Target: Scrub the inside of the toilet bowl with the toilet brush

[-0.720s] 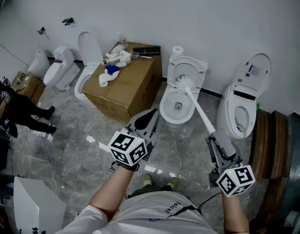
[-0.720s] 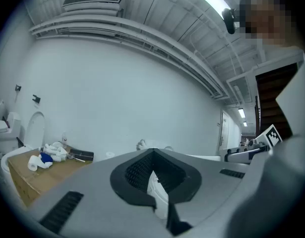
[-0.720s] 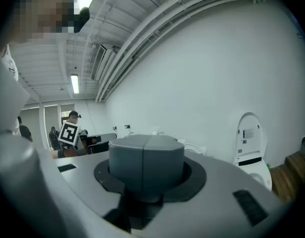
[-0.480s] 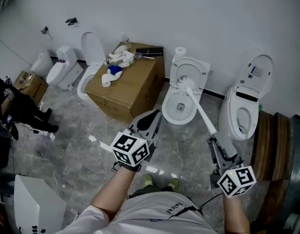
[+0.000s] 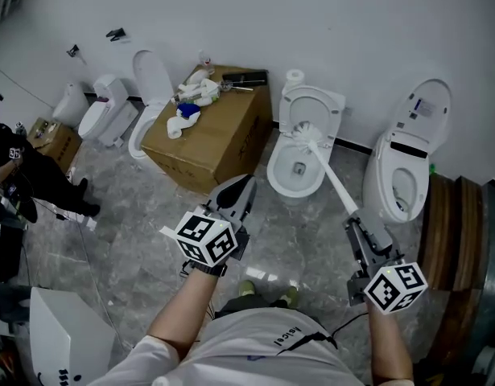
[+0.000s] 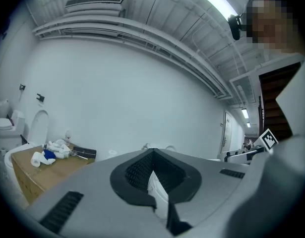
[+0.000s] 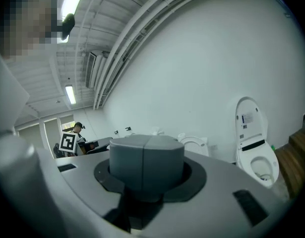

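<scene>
The white toilet [image 5: 289,185] stands open in the middle of the head view, against the wall. A white toilet brush [image 5: 327,172] slants from my right gripper [image 5: 358,222] up to the bowl, and its bristle head [image 5: 305,131] lies at the bowl's back rim. My right gripper is shut on the handle's lower end. In the right gripper view the closed grey jaws hide the brush; only the toilet's [image 7: 193,144] top edge shows above them. My left gripper [image 5: 245,182] hovers shut and empty over the floor, left of the bowl.
A cardboard box [image 5: 223,143] with rags on it stands left of the toilet. Another toilet [image 5: 400,175] with its lid up stands on the right, next to dark wooden boards [image 5: 452,248]. More toilets [image 5: 110,115] and a person [image 5: 22,175] are at far left.
The brush head has stayed at the back of the bowl. My left gripper has drifted slightly left and nearer. The view has shifted a little.
</scene>
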Motion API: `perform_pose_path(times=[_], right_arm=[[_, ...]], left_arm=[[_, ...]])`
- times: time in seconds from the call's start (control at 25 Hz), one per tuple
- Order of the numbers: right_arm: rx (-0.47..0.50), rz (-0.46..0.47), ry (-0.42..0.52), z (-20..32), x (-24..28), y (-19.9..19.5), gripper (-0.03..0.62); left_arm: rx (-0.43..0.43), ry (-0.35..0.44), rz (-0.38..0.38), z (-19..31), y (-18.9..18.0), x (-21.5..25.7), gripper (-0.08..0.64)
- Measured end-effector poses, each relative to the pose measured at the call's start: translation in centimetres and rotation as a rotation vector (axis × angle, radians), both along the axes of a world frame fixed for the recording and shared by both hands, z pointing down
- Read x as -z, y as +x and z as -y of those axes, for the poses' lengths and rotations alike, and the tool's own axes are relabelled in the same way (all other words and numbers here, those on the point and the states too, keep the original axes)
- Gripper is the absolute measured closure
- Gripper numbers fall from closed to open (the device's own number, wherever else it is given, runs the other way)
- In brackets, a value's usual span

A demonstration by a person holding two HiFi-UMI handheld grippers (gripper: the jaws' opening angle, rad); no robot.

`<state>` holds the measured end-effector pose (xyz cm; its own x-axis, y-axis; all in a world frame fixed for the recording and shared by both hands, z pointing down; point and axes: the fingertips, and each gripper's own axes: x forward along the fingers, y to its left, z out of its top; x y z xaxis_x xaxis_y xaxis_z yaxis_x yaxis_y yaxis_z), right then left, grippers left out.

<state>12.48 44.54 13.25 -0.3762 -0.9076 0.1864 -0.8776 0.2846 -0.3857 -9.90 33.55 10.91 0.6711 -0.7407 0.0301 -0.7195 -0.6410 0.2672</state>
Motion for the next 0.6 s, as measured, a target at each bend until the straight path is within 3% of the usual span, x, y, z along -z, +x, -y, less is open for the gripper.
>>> perform_pose_path(times=[0.36,0.44,0.6], right_arm=[[-0.008,0.194,-0.07,1.3,-2.5,2.7,0.436],[0.007,0.213,-0.104,2.3,-3.6,2.9,0.436],[-0.043,0.195,-0.184,1.5,-4.9,5.7,0.436]], left_arm=[[0.017,0.012,0.031,-0.1,0.3,-1.5,0.552],[0.025,-0.001,0.03,0.9,0.3,-2.1,0.552],[-0.033,-0.051,-0.01,1.5,3.8,-4.2,0.552]])
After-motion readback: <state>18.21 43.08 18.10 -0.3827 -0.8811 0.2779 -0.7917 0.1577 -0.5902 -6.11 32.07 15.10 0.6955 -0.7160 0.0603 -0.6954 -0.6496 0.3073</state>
